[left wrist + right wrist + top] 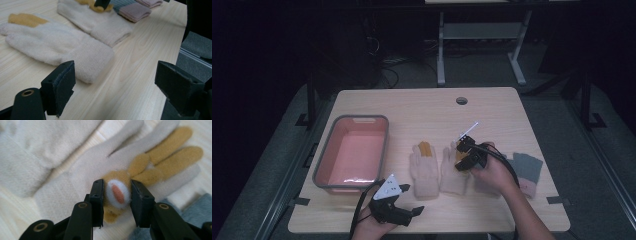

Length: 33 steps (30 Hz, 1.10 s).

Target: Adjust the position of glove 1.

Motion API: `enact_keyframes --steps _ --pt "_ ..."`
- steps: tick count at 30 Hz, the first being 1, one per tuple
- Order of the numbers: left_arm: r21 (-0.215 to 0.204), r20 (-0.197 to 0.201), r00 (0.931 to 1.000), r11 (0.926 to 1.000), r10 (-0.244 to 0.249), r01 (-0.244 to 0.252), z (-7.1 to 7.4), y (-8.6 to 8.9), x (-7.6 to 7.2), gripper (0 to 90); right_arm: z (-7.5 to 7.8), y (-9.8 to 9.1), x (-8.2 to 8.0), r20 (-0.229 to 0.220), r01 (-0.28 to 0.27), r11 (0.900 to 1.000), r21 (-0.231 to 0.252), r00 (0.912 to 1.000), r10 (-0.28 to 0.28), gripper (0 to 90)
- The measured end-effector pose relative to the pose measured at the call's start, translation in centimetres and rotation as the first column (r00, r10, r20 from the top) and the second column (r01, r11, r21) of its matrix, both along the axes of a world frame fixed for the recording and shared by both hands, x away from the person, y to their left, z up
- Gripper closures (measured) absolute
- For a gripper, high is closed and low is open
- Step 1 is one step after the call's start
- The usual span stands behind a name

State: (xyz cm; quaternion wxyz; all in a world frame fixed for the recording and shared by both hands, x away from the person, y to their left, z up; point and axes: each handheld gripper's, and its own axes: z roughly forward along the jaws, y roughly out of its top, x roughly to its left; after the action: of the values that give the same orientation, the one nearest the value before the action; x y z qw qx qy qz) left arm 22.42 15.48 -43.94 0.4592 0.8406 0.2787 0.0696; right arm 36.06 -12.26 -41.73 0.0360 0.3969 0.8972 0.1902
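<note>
Two cream gloves with mustard-yellow fingers lie side by side on the wooden table. The left glove (424,170) (57,47) rests flat and untouched. My right gripper (460,156) (116,192) points down at the right glove (452,177) (82,170), with its jaws closed on a raised mustard patch with a white and orange centre (117,192) at the base of the glove's fingers. My left gripper (412,199) (115,82) is open near the table's front edge, just short of the left glove's cuff, and nothing is between its pads.
A grey-rimmed pink basin (384,145) stands empty at the table's left. Grey and pink folded fabric pieces (527,167) (130,8) lie right of the gloves, near the right edge. A cable hole (461,100) sits at the back of the table.
</note>
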Motion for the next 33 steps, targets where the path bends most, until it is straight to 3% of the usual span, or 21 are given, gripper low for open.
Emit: enact_keyframes --steps 12,20,27,33 --pt "-0.018 -0.004 0.9998 0.9996 0.021 -0.021 0.1 0.3 0.2 16.8 3.5 0.8 -0.5 0.061 -0.058 0.9983 0.012 0.9965 0.057 65.5" --pt "-0.021 -0.010 0.9996 0.9994 0.028 -0.028 0.1 0.4 0.1 16.8 5.1 2.4 -0.7 0.081 -0.112 0.9937 0.007 0.9906 0.111 65.5" --pt "-0.026 -0.013 0.9992 0.9990 0.037 -0.037 0.2 0.7 0.4 16.8 6.6 4.6 -0.9 0.105 -0.190 0.9815 0.025 0.9769 0.186 65.3" --pt "-0.033 -0.016 0.9988 0.9983 0.047 -0.047 0.2 0.8 0.4 16.8 6.4 6.9 -0.8 0.102 -0.245 0.9693 0.018 0.9649 0.242 65.2"
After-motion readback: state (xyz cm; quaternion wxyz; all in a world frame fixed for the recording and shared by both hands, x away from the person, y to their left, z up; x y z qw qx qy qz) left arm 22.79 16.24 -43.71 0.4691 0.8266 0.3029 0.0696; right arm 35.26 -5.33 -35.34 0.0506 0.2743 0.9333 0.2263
